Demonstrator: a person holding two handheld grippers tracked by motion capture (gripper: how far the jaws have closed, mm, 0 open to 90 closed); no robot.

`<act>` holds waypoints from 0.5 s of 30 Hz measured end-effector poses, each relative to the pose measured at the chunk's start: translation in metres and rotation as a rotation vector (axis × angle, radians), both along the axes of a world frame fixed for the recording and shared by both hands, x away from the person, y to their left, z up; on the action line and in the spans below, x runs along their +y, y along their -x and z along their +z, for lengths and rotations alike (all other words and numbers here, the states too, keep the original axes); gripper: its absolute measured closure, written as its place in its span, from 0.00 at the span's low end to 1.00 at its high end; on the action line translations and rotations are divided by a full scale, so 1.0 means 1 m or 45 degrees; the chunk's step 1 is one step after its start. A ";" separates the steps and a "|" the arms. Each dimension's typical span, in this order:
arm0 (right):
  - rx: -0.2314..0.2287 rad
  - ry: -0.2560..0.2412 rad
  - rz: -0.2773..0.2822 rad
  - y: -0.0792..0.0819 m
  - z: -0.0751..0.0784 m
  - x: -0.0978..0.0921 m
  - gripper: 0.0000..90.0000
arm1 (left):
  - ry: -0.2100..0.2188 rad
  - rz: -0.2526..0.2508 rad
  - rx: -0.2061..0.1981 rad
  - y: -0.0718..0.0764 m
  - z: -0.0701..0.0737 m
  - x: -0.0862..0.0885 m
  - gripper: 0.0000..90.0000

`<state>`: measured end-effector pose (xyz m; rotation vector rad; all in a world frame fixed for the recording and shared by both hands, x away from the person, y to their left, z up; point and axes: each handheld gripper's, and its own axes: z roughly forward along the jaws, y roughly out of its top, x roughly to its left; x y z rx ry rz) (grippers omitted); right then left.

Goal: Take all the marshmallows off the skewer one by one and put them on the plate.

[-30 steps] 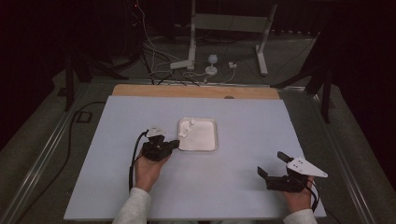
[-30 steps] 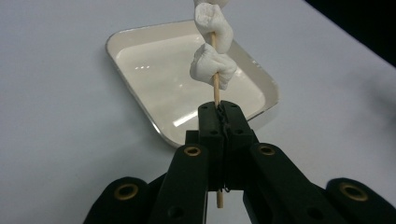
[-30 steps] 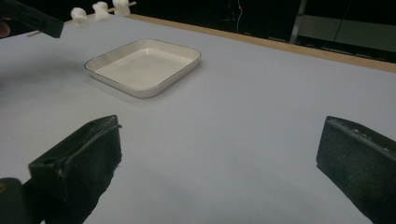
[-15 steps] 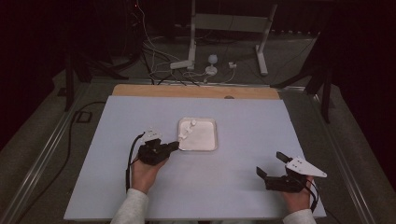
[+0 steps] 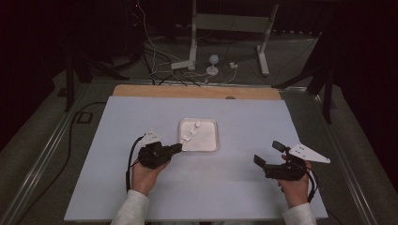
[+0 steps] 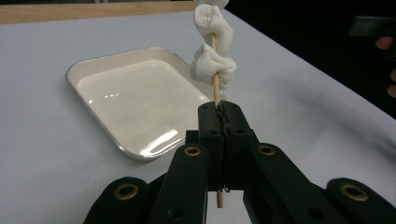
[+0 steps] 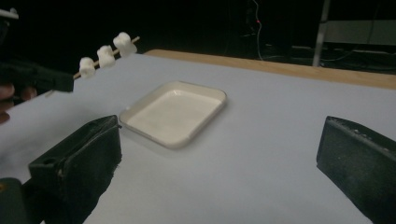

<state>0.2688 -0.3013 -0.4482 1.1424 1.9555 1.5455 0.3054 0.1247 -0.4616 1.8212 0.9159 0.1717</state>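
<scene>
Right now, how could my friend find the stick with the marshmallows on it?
Start at the pale table and find the white tray in its middle. At the tray's left edge, the left gripper is shut on a thin wooden skewer. It carries three white marshmallows threaded in a row, the one thing held up in the air.

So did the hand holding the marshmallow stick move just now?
Yes. The left gripper with the marshmallow skewer has slid toward the person, from beside the white tray to near its front-left corner.
</scene>
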 end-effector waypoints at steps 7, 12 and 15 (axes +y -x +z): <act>0.015 -0.037 0.086 -0.021 0.015 0.032 0.00 | 0.010 -0.042 -0.015 0.002 0.001 -0.004 1.00; 0.054 -0.056 0.151 -0.036 0.017 0.052 0.00 | 0.015 -0.078 -0.028 0.003 0.001 -0.009 1.00; 0.094 -0.085 0.198 -0.045 0.018 0.066 0.00 | 0.026 -0.109 -0.054 0.004 0.001 -0.012 1.00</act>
